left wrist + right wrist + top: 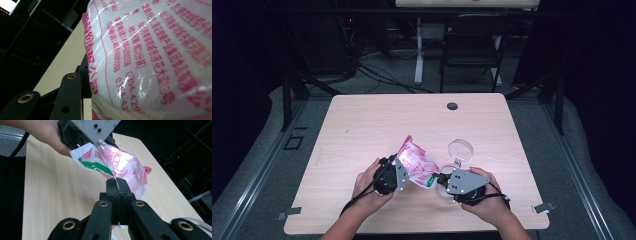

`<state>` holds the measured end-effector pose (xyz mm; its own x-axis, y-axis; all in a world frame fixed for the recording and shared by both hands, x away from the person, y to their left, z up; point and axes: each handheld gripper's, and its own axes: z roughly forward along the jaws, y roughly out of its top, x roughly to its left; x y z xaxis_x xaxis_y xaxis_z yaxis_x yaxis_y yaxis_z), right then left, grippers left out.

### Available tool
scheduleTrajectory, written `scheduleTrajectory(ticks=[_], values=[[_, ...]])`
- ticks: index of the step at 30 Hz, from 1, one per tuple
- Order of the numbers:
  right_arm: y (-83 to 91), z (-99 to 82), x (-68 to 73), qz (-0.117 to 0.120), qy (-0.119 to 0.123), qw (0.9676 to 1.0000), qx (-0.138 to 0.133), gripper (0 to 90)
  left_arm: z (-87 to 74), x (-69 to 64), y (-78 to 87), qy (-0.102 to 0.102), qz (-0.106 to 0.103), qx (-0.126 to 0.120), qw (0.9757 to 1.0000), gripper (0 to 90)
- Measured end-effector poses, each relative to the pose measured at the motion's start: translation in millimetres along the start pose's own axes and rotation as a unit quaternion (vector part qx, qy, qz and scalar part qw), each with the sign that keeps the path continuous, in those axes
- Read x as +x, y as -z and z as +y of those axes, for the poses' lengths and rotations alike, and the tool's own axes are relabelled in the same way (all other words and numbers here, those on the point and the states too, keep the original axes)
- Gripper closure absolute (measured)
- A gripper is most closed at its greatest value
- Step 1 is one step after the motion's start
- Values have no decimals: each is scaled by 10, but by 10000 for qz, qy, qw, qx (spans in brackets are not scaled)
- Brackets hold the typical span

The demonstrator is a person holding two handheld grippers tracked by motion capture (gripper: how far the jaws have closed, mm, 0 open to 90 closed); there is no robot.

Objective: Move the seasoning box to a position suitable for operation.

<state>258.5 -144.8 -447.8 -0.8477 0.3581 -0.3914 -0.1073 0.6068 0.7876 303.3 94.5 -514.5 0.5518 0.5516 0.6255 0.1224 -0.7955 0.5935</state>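
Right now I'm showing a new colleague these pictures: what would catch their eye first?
The pink-printed plastic bag, held up over the near middle of the table between two hand-held grippers. The right gripper pinches the bag's edge shut; the left gripper clasps its body. Just behind stands a clear round container.

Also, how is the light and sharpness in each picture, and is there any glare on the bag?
High view: the table is lit evenly, the room behind is dark, and the image is soft. Left gripper view: the bag is very close, with white glare streaks on its plastic, yet the print is readable. Right gripper view: the bag has a bright shine, and the right hand-held gripper is sharp.
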Motion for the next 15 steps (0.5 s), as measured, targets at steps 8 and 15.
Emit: scheduleTrajectory(ticks=[8, 15], values=[[43, -32, -68, -38, -206, 9997, -134, 900, 93, 22, 1, -138, 188, -56, 9997, 583], [66, -67, -107, -106, -289, 9994, -130, 900, 142, 15, -27, -221, 250, -98, 9994, 585]])
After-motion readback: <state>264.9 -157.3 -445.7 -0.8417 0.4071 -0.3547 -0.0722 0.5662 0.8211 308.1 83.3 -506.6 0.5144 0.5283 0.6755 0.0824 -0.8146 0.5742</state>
